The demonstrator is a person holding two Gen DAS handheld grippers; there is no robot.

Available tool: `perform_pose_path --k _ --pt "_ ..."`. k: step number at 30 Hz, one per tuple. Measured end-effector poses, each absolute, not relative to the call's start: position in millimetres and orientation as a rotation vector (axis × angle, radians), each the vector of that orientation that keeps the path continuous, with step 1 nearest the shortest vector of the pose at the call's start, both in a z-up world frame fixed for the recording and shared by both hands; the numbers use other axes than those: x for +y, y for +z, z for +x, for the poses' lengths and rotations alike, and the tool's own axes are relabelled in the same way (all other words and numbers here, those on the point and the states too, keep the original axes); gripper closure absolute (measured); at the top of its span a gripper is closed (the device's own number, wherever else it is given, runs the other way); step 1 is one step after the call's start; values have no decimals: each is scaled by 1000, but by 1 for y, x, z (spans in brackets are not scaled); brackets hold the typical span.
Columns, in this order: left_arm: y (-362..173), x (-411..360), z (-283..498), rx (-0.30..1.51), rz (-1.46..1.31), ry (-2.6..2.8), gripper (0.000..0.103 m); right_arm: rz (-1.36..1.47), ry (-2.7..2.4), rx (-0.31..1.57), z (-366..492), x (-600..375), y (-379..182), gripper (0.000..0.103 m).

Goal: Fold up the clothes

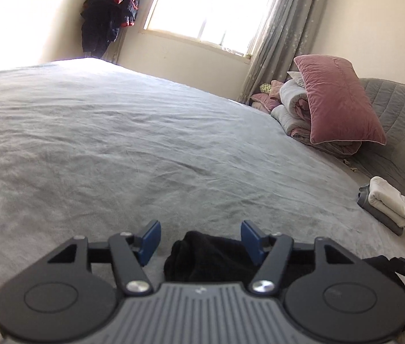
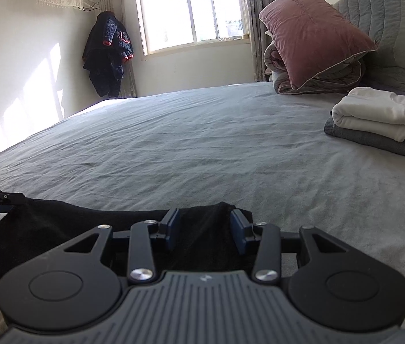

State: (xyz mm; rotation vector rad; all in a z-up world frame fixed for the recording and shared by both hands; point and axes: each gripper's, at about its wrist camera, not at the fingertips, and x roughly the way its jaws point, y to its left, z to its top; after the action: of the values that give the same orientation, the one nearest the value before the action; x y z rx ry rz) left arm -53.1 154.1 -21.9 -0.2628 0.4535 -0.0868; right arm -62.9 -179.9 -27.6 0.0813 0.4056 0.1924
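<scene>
Sunlit window (image 2: 191, 11) with grey curtains (image 1: 285, 28) in pale walls (image 2: 16, 57); a grey-sheeted bed (image 2: 202, 143) bears a pink pillow (image 2: 314, 34) against a quilted headboard (image 2: 397, 28).

A pink pillow (image 2: 314, 34) leans on a rolled quilt (image 2: 317, 78) by the window (image 2: 191, 11), beside grey curtains (image 1: 285, 31).

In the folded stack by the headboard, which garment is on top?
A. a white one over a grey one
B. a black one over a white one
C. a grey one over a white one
A: in the right wrist view the folded white garment lies on the folded grey garment.
</scene>
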Motion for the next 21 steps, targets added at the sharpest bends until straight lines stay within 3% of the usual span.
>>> perform_pose_path --k 3,7,9,15,21 --pt "-16 117 -57 422 -157 -188 26 19 203 379 -61 -156 -23 57" --pt "-38 76 -52 478 17 -305 21 -81 271 394 -54 -116 -29 53" --pt "-55 66 -47 534 78 -323 17 -126 285 429 -49 -103 -38 44" --pt "-58 79 -44 563 4 -374 11 -147 264 526 -34 -101 -56 35" --pt "-46 91 -59 533 -131 -380 11 -94 224 501 -51 -106 -45 33"
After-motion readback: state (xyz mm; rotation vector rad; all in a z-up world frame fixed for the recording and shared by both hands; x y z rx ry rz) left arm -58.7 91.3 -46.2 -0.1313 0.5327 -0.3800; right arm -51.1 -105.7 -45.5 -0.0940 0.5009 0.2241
